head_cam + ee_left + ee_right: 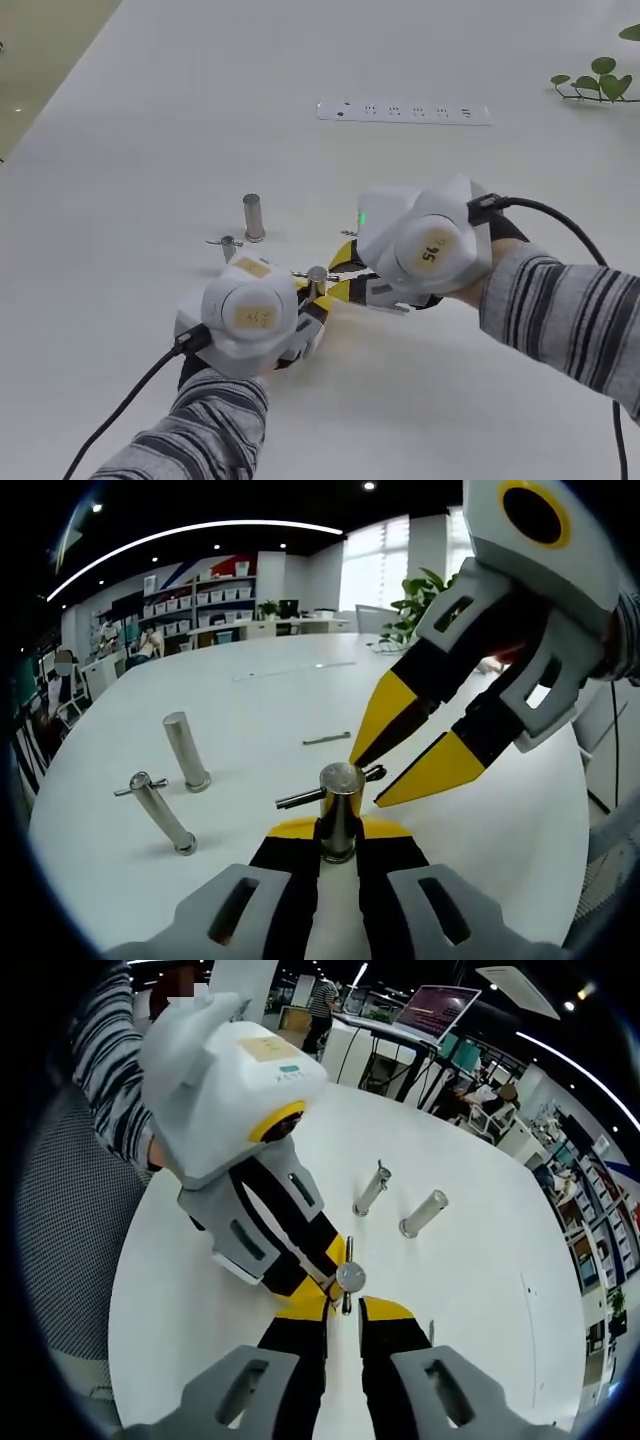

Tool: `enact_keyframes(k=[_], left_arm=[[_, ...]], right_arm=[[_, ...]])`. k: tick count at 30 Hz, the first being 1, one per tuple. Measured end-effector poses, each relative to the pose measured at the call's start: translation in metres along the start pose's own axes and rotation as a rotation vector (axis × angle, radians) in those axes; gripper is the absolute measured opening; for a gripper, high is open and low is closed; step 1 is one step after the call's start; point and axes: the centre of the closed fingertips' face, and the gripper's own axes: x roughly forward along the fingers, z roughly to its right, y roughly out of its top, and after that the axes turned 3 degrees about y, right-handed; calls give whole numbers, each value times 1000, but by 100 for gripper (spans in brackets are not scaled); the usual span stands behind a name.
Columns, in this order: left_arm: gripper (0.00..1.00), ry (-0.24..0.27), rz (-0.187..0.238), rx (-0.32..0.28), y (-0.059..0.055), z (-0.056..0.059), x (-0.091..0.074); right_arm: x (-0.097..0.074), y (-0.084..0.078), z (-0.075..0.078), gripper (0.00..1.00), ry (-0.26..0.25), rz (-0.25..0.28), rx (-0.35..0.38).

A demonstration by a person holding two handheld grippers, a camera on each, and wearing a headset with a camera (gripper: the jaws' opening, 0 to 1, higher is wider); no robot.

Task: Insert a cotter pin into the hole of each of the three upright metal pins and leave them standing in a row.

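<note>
Worktop edges: The white worktop showed you its left edge, slanting up the left side of the head view, well apart from the work.
Open room: You had bare surface between the pins and the power strip on the far side. There was more bare surface toward the near right. A plant sat toward the far right.
Metal pins: You had three. The held pin stood upright near the middle of the worktop. The bare pin stood to its far left. The fitted pin stood just beside the bare pin, on the near side.
Cotter pins: You had three. One cotter pin sat through the hole of the held pin. A second cotter pin crossed the fitted pin near its top. The loose cotter pin lay flat on the worktop beyond the held pin.
Left gripper: Your left gripper had its jaws clamped on the lower shaft of the held pin.
Right gripper: Your right gripper had its jaws parted, with the tips either side of the looped end of the cotter pin in the held pin. I could not tell whether they touched it.
</note>
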Motion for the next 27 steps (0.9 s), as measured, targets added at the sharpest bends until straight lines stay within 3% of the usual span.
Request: enact_keyframes(k=[7,13,27], left_arm=[[10,3,-1,-1,0,0,0],[10,7,-2,-5,0,0,0],[9,14,-2,-4,0,0,0]], right_arm=[[-5,-4,2,0,-12,-10,3],[-4,-1,2,0,-1,12,55],[-3,1,2,0,-8,22,63]])
